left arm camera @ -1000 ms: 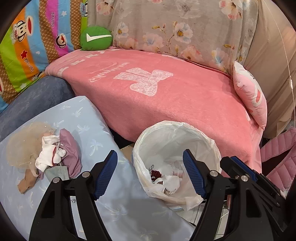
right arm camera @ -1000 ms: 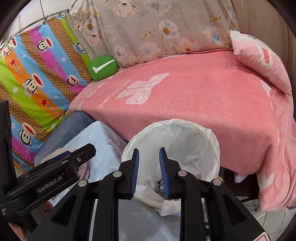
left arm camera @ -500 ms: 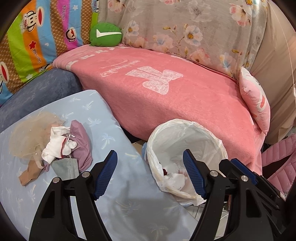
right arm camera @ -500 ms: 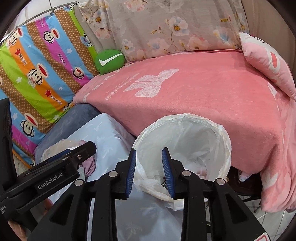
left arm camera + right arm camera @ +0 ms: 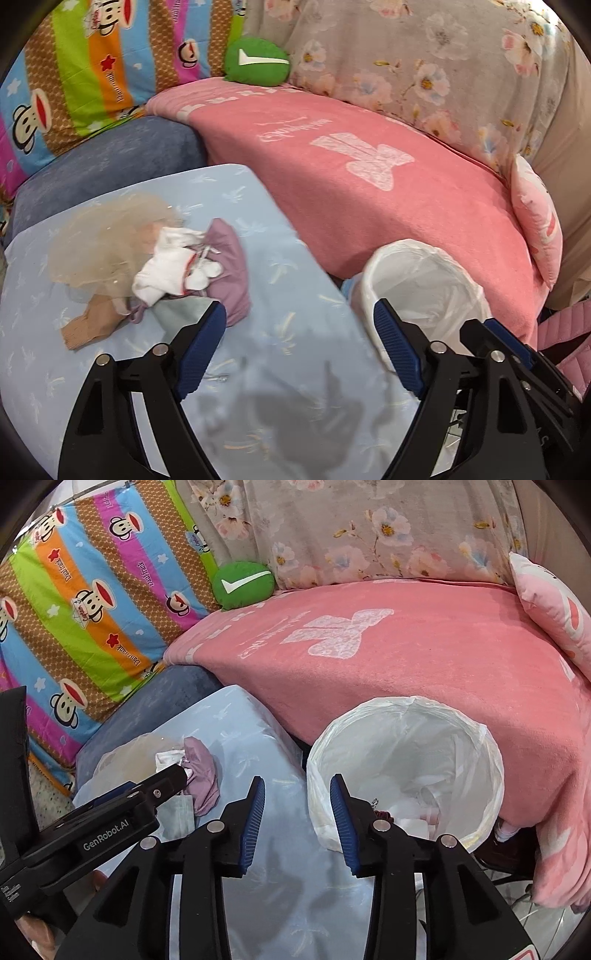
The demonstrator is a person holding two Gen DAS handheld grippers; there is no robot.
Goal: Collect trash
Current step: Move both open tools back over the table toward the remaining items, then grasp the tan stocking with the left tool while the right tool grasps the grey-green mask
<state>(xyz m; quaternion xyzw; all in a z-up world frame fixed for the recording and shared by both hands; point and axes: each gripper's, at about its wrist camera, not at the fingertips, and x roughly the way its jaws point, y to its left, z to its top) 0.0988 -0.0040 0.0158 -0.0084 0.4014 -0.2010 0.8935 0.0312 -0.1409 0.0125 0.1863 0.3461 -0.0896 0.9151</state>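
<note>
A heap of trash [image 5: 173, 273] lies on the pale blue cloth-covered table [image 5: 288, 354]: white crumpled cloth, a purple piece [image 5: 201, 771], beige netting, a grey mask and a brown scrap. My left gripper [image 5: 299, 328] hangs over the table just right of the heap, its jaws opening wide with nothing between them. The white-lined trash bin [image 5: 406, 768] stands right of the table and holds crumpled white bits. My right gripper [image 5: 297, 797] is over the table's right edge beside the bin [image 5: 424, 291], its jaws opening and empty.
A sofa with a pink blanket [image 5: 369, 177] runs behind the table and bin. A green cushion [image 5: 256, 61], a striped cartoon cover [image 5: 74, 602] and a pink pillow [image 5: 535, 221] lie on it. A pink padded bag [image 5: 565, 347] sits at the far right.
Both grippers have moved left, away from the bin and toward the trash heap. The right jaws have spread from nearly shut to clearly apart. The left jaws have widened a little.
</note>
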